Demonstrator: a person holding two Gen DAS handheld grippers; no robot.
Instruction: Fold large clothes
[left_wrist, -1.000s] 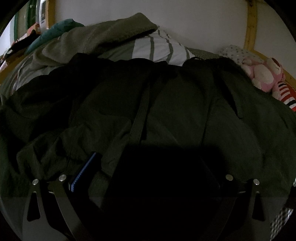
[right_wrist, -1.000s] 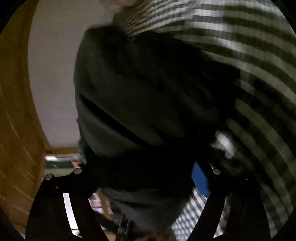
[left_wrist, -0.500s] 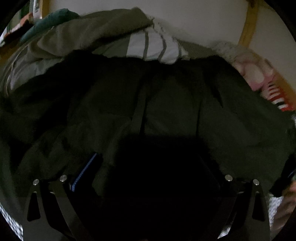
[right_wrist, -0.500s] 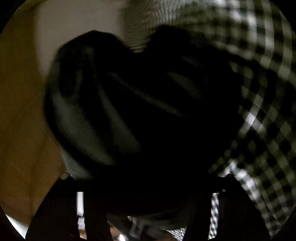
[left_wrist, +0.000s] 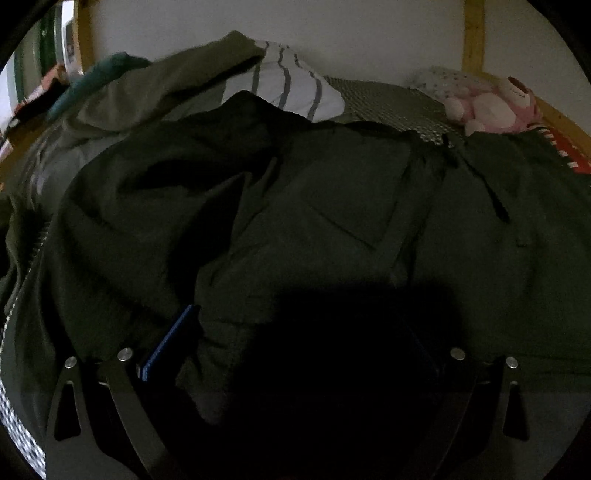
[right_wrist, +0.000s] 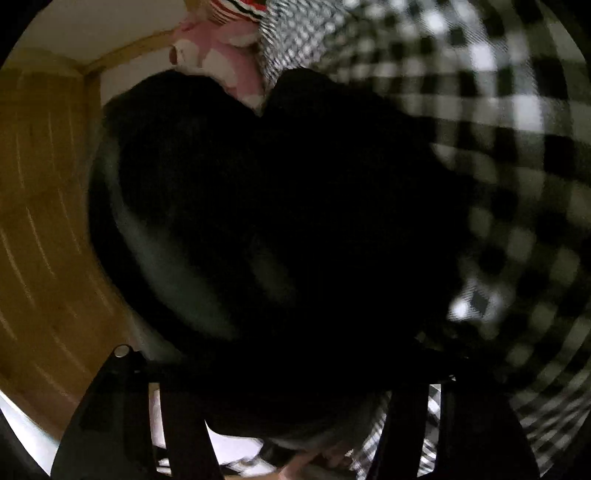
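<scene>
A large dark green jacket (left_wrist: 332, 206) lies crumpled across the bed and fills most of the left wrist view. My left gripper (left_wrist: 295, 332) is low in that view, shut on a thick bunch of the jacket's hem. Its blue pad (left_wrist: 166, 343) shows beside the fold, and the other finger is lost in shadow. In the blurred right wrist view another part of the jacket (right_wrist: 280, 206) bulges between the fingers of my right gripper (right_wrist: 291, 358). Those jaws are opening slightly, with the cloth still gripped between them.
A pink plush toy (left_wrist: 487, 107) (right_wrist: 221, 62) sits at the head of the bed by the wooden frame (left_wrist: 472, 37). A striped pillow (left_wrist: 291, 88) and an olive blanket (left_wrist: 166, 85) lie behind the jacket. Checked bedding (right_wrist: 498, 110) is on the right, a wooden board (right_wrist: 44, 221) on the left.
Both grippers moved sideways, carrying the jacket. In the right wrist view the plush toy came into sight at the top and the bedding swept past. The left view shifted, showing more of the jacket's right side.
</scene>
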